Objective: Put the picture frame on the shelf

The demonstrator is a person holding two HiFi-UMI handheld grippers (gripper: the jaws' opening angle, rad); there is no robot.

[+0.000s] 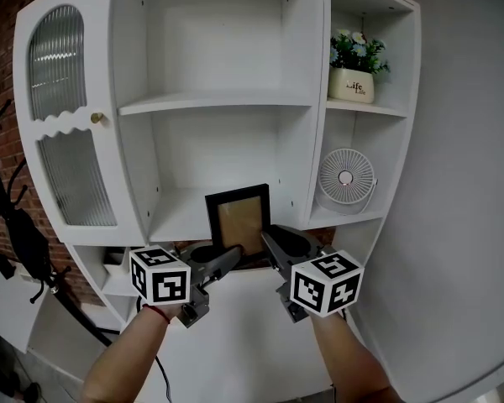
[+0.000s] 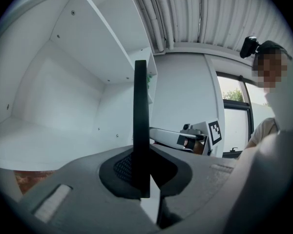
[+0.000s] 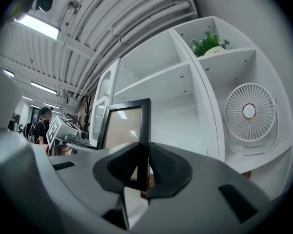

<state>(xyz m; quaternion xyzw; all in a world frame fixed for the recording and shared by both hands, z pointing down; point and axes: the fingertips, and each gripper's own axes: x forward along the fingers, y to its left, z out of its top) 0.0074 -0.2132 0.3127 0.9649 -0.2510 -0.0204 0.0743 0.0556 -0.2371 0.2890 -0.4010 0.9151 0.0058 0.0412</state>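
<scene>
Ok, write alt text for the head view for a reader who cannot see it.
The left tongs and right tongs clamp a black picture frame upright between them, in front of a white shelf unit. A small fan and a potted plant stand in its right-hand compartments.

Middle shelf bay [image 1: 181, 215] lies open; fan [image 1: 346, 179] occupies the right one.

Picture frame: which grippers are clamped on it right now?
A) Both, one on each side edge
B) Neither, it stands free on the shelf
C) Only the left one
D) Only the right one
A: the left gripper is shut on the left edge of the upright picture frame and the right gripper on its right edge. Each gripper view shows the dark edge pinched between its jaws.
</scene>
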